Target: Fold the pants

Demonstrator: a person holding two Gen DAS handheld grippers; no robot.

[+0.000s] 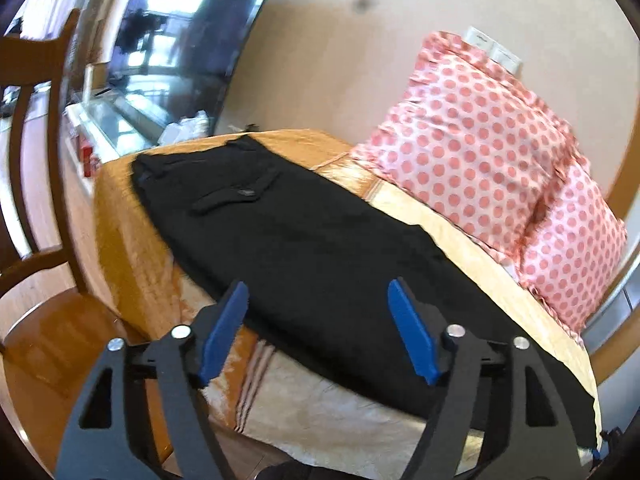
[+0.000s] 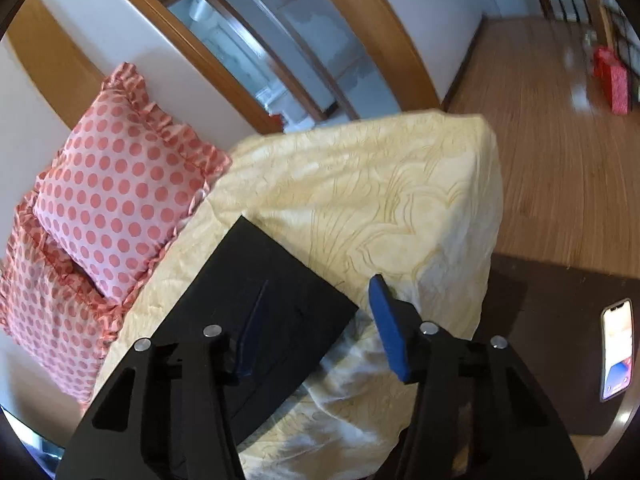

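Note:
Black pants [image 1: 304, 236] lie flat lengthwise on a yellow bedspread [image 1: 132, 240], waistband and a flap pocket at the far end. My left gripper [image 1: 316, 300] is open and empty, hovering over the pants' near leg part. In the right wrist view the leg hem end of the pants [image 2: 256, 280] lies on the bedspread [image 2: 380, 184]. My right gripper [image 2: 320, 300] is open and empty just above the hem, its left finger [image 2: 250, 336] over the cloth and its right finger [image 2: 386, 320] beyond the hem edge.
Two pink polka-dot pillows [image 1: 472, 136] [image 2: 120, 184] lean against the wall beside the pants. A wooden chair [image 1: 36, 200] stands left of the bed. A phone [image 2: 618, 354] lies on a dark mat on the wood floor [image 2: 560, 160]. A TV [image 1: 176, 20] hangs beyond.

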